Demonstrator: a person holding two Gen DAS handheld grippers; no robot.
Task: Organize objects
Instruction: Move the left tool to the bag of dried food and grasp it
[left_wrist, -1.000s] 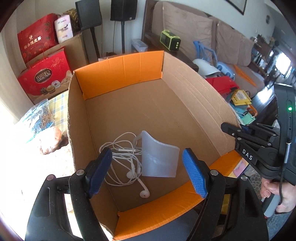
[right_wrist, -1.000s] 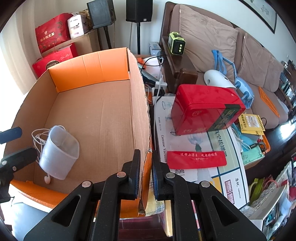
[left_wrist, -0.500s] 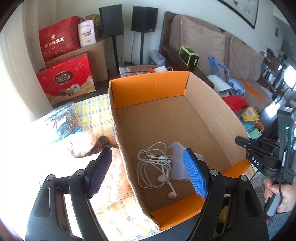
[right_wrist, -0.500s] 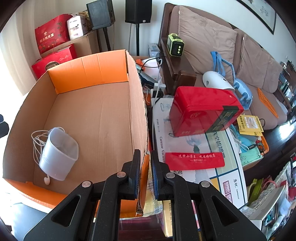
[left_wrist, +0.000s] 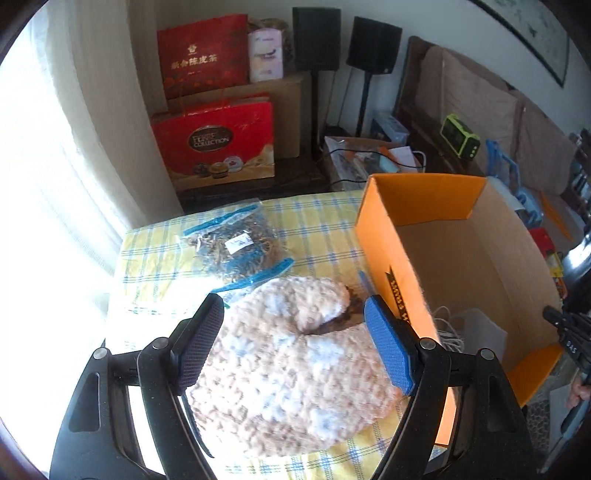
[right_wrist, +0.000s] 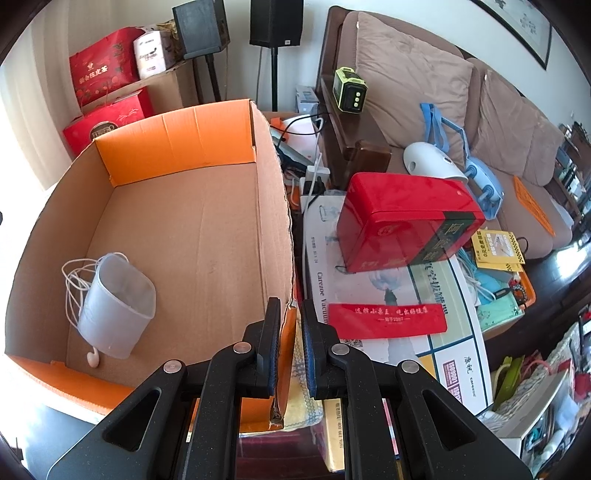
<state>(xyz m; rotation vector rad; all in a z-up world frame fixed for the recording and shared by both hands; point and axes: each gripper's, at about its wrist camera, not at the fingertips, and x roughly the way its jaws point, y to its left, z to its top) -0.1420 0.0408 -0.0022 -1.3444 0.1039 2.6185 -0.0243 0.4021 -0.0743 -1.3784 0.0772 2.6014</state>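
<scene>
Blue pads (left_wrist: 388, 350) of the left gripper (left_wrist: 295, 347) stand wide apart above a knitted hat (left_wrist: 295, 369), not touching it; the hat lies on the checked tablecloth (left_wrist: 321, 236) just beside the cardboard box (right_wrist: 207, 236). The right gripper (right_wrist: 290, 347) is clamped on the box's near wall. Inside lie a plastic cup (right_wrist: 116, 306) and earphones (right_wrist: 74, 280).

Left hand-held gripper (left_wrist: 295, 347) agape (right (right_wrist: 290, 347) clamped)

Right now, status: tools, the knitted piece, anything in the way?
Left tool open above knitted piece, not gripping. Right tool shut on cardboard box wall. Zip bags beside knit; nothing blocking.
</scene>
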